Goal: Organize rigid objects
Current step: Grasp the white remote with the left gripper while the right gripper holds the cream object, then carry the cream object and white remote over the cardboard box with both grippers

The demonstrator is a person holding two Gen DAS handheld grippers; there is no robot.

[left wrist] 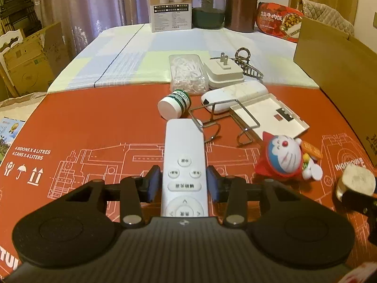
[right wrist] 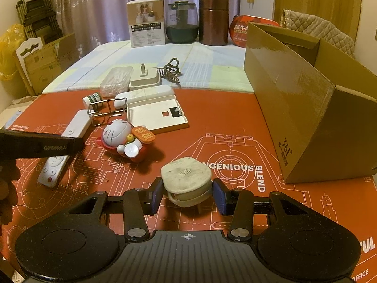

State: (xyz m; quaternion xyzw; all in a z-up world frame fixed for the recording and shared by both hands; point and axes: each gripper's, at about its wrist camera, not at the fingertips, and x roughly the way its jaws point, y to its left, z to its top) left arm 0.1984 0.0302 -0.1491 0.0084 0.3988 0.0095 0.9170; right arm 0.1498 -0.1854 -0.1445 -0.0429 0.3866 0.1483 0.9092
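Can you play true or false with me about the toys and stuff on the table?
1. The right tool holds a grubby white plug. True.
2. The cat toy stands upright. False: it lies on its side on the red mat.
3. The white remote lies between the left tool's fingers. True.
4. The little white bottle stands upright. False: it lies on its side.

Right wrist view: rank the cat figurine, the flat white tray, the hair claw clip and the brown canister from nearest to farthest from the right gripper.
From the right gripper:
1. Cat figurine, just ahead, to the left.
2. Flat white tray, behind the figurine.
3. Hair claw clip, on the checked cloth past the red mat.
4. Brown canister, at the table's far edge.
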